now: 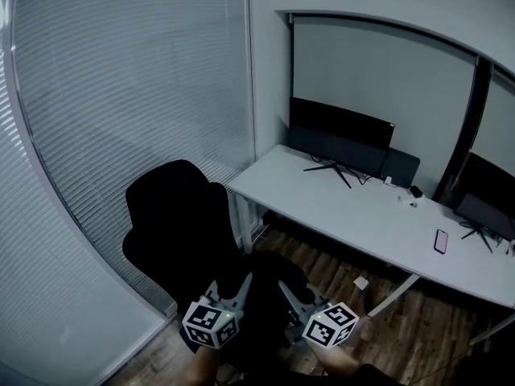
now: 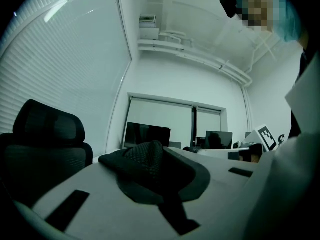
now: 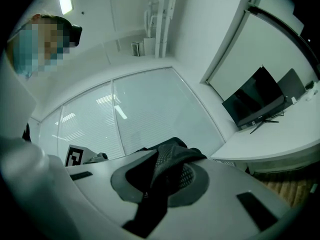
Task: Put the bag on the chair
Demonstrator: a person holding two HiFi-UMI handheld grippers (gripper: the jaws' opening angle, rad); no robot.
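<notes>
A black bag hangs low in the head view, between my two grippers and in front of the black office chair. My left gripper is shut on the bag's mesh fabric, with the chair's headrest off to its left. On the bag's other side my right gripper is shut on more of the mesh fabric. Much of the bag merges with the dark chair seat behind it.
A long white desk runs along the right, carrying a dark monitor, a second monitor and a phone. A glass wall with blinds stands behind the chair. Wooden floor lies under the desk.
</notes>
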